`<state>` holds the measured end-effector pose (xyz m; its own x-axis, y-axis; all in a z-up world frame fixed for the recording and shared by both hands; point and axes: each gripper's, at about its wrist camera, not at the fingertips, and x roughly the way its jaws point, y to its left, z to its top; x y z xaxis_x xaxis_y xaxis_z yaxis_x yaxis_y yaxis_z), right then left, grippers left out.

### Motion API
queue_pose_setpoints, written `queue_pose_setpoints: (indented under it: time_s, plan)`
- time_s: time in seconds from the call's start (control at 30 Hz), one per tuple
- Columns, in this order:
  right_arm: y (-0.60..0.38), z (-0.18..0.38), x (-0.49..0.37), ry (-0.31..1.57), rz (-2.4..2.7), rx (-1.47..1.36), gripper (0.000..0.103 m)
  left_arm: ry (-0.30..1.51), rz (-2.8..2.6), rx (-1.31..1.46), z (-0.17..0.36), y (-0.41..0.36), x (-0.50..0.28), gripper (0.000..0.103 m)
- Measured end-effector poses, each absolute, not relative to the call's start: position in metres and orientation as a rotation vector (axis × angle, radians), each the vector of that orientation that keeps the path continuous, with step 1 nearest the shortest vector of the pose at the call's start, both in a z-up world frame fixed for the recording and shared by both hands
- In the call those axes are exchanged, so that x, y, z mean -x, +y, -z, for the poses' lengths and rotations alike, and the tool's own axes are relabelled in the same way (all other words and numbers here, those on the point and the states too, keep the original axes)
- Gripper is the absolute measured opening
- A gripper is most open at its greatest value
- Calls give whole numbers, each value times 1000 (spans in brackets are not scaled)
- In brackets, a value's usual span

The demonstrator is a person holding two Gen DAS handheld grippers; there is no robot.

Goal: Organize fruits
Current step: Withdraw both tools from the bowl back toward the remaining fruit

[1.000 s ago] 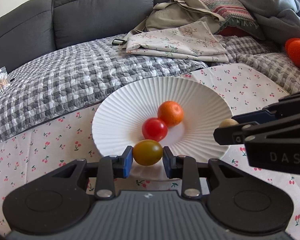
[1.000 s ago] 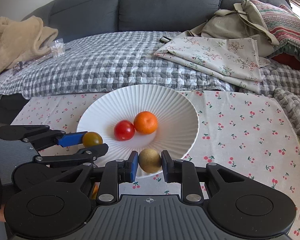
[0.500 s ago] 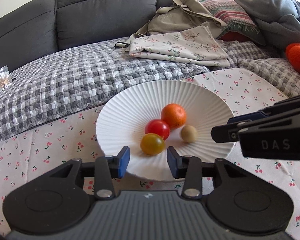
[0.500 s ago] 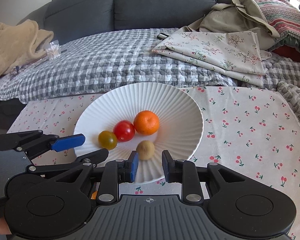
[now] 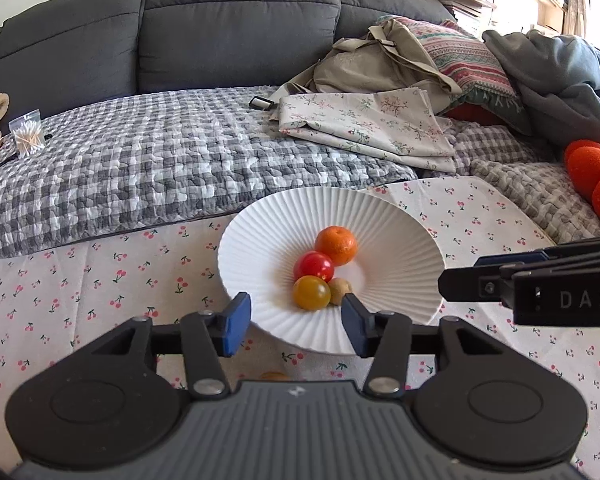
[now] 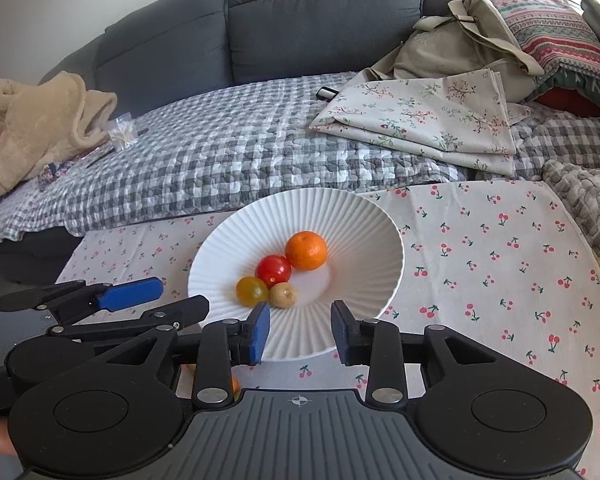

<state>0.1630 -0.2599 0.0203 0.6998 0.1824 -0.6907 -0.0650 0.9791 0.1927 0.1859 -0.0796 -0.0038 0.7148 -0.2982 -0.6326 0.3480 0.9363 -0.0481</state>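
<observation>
Nearest to me, my left claw (image 5: pixel 296 322) and my right claw (image 6: pixel 300 332) both hang just over the near rim of the ribbed white round plate (image 6: pixel 364 216), which sits on the cherry-print white cloth (image 6: pixel 500 264) covering the worktop. Both sets of jaws are opening and nothing sits between either pair; the blue pads touch no fruit. I judge this to be the release and pull-away step, so I want to lift each claw straight up and back toward me, keeping the pads clear of the rim and letting the fruit settle without a nudge. A small orange thing (image 6: pixel 234 384) peeks out under the claws on the cloth, too hidden to name; it may be the next pick. In the plate's near half, the yellow-olive cherry tomato (image 6: pixel 252 291) lies left, touching the small tan round fruit (image 6: pixel 283 295) on its right. Just beyond them sits the glossy red cherry tomato (image 6: pixel 273 271), and farthest, to the right, the orange mandarin (image 6: pixel 306 251). All four are near enough round that I see no real long axis; the mandarin's stem dimple faces up and slightly away. Beyond lies the grey checked quilt (image 6: pixel 228 152) on the sofa.
</observation>
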Motion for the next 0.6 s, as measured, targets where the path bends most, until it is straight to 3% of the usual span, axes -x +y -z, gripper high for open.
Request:
queue_pose_setpoints:
  time_s: [0.1,0.27,0.37,0.5,0.6]
  plan:
    - [-258,-25,-151,802,-124,-145,51,712,324,-76,1,-76,-178,64]
    - [-259,-35,-125,810,-144,-140,54,752,272,-49,-4,-61,-165,70]
    - [-263,-41,-113,806,-141,-168,63,772,227,-30,-8,-53,-156,75]
    - [-258,-49,-96,800,-145,-158,75,761,203,-9,-16,-45,-145,90]
    - [-251,-54,-85,788,-181,-150,76,770,177,9,-18,-39,-139,95]
